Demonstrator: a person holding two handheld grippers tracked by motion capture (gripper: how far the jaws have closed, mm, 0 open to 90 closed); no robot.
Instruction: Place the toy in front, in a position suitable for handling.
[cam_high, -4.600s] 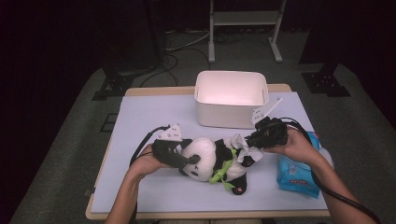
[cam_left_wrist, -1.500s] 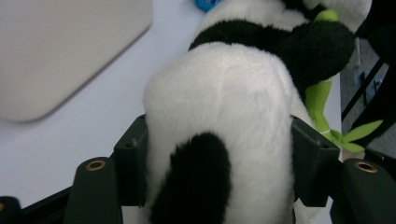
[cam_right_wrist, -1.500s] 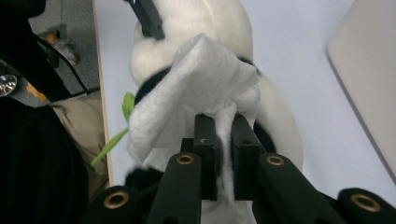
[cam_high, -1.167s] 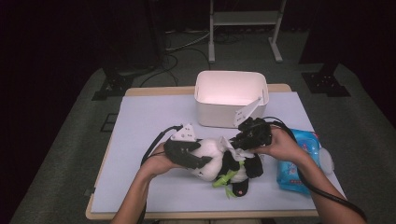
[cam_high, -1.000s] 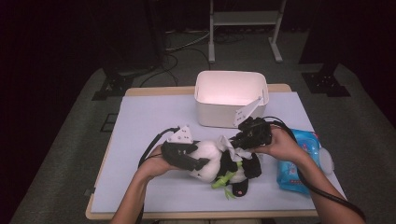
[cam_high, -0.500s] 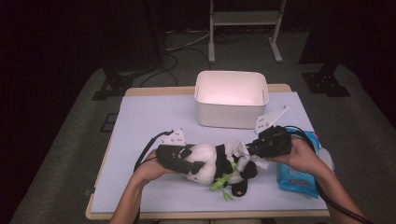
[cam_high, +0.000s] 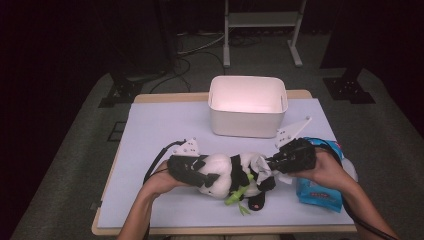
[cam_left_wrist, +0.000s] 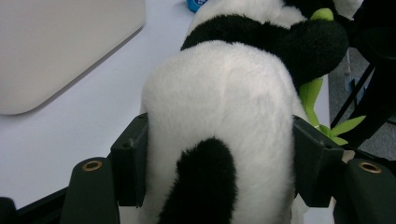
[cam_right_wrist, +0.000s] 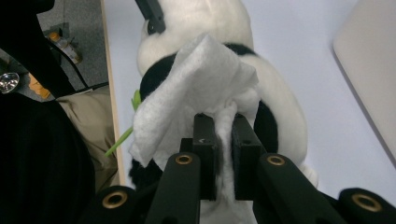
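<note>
Panda plush (cam_high: 235, 174) lies on its side on the table (cam_high: 150, 130), just in front of the white bin (cam_high: 247, 106). Left gripper (cam_high: 187, 170) straddles the panda's white head end — the left gripper view shows both pads pressed into the fur, jaws fairly wide and clamped on the plush. Right gripper (cam_high: 272, 164) sits at the panda's other end, jaws nearly closed and pinching a white wipe (cam_right_wrist: 187, 93) that is draped against the black-and-white fur.

Step in hand reads as wiping the panda down while the left gripper pins it. To do it well: keep the left clamp firm but not crushing, so the plush doesn't roll under the stroke; drag the wipe flat along the fur instead of poking with the jaw tips; keep the pinch near the wipe's edge so most of the sheet touches the toy.

Around the panda: a green bamboo sprig (cam_high: 237, 192) sticks out from its front side toward the person — likely to snag the wipe if the stroke runs that way. Blue wipe pack (cam_high: 320, 185) lies just right of the panda, under the right forearm, so little room to pull back there. Bin is close behind the panda; a long stroke away from the person may bump its wall. Cables trail off both grippers toward the table's near edge.
</note>
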